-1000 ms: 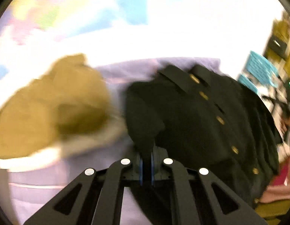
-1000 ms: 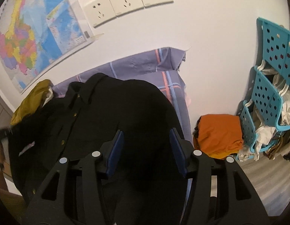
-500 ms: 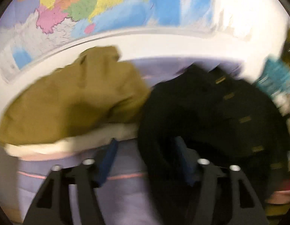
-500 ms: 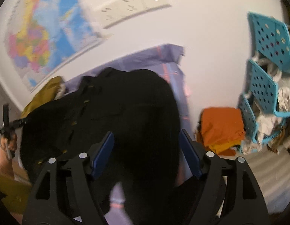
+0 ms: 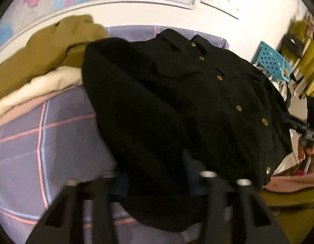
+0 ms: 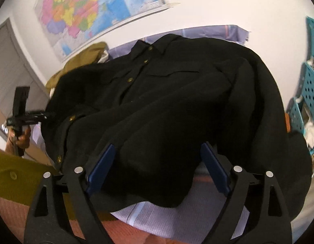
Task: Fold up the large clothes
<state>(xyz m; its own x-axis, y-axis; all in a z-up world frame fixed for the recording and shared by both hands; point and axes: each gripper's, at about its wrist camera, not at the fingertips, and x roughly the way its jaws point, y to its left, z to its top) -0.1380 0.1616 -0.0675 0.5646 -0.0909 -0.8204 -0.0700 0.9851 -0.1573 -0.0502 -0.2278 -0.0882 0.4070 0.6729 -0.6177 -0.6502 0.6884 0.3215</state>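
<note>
Lilac checked sheet (image 5: 55,134) with pink lines covers the bed. On it lies the black jacket (image 5: 197,93), front up, brass buttons fastened, collar toward the wall map (image 6: 79,14). Just beside it sits an olive garment (image 5: 49,48) over a cream one (image 5: 41,87). The right gripper (image 6: 157,162) has just been opening; its blue pads stand apart, clear of the sleeve between them. The left gripper (image 5: 157,183) is blurred: its jaws have been closing, apparently not yet pressing the sleeve.
</note>
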